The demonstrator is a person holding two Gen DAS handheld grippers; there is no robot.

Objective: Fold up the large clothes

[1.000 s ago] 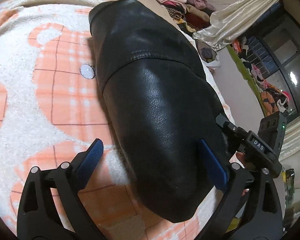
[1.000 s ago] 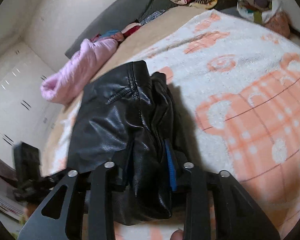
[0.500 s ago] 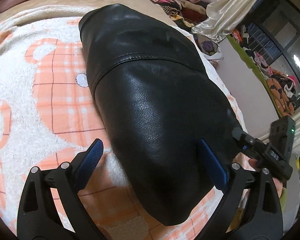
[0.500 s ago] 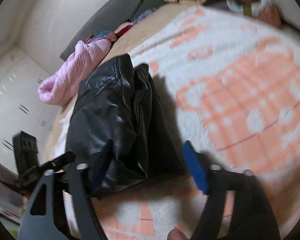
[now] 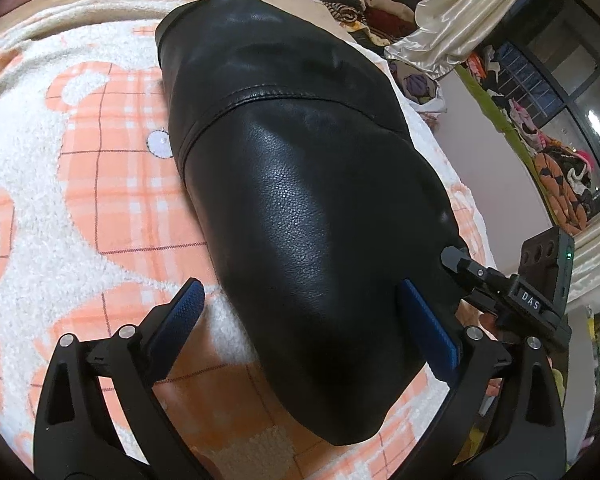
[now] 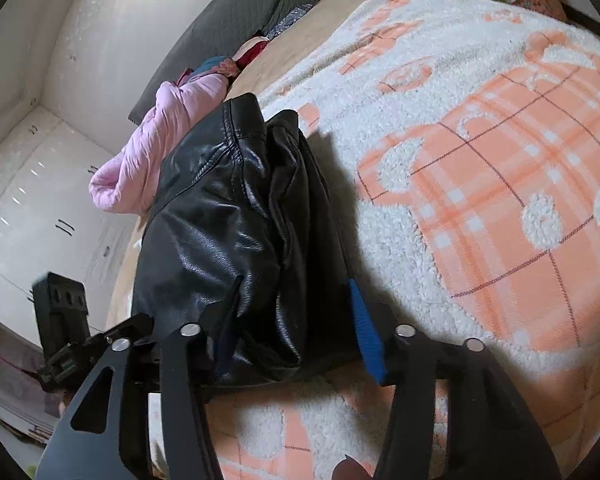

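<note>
Since one second ago the right tool (image 6: pixel 292 320) has let go of the folded jacket (image 6: pixel 228 240) edge, opened, then closed partway again; its pads now straddle the jacket's near end without clamping it. Jacket lies on the bed's orange-and-white blanket (image 5: pixel 80 200). Left tool (image 5: pixel 304 320) stands wide over the jacket's smooth back. Left view alone shows "DAS" lettering (image 5: pixel 530 303) on the other tool; right view alone shows a pink garment (image 6: pixel 156 152).
</note>
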